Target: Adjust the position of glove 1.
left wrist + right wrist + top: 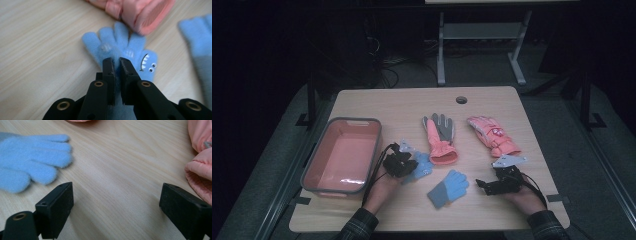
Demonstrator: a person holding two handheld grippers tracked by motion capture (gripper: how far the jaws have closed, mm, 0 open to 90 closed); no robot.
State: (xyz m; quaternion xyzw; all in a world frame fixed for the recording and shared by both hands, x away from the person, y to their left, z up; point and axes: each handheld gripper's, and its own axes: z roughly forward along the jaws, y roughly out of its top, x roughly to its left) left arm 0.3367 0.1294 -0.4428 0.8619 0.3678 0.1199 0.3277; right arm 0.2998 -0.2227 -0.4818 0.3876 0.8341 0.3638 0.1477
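Left gripper (pixel 117 62) clamped on monster-face blue glove (pixel 120 47); right gripper (pixel 116 202) jaws apart, idle. Pink bin (pixel 314 172) holds nothing; all four gloves remain on table (pixel 492 210).

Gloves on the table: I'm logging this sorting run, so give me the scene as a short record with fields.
table: light wood
bin: pink, grey rim, at the left
monster glove: blue, pinched at the palm
left gripper: shut on monster glove
plain blue glove: lies free between the grippers
right gripper: open over bare wood
grey-palmed pink glove: mid-table
pink glove: right of it, apart
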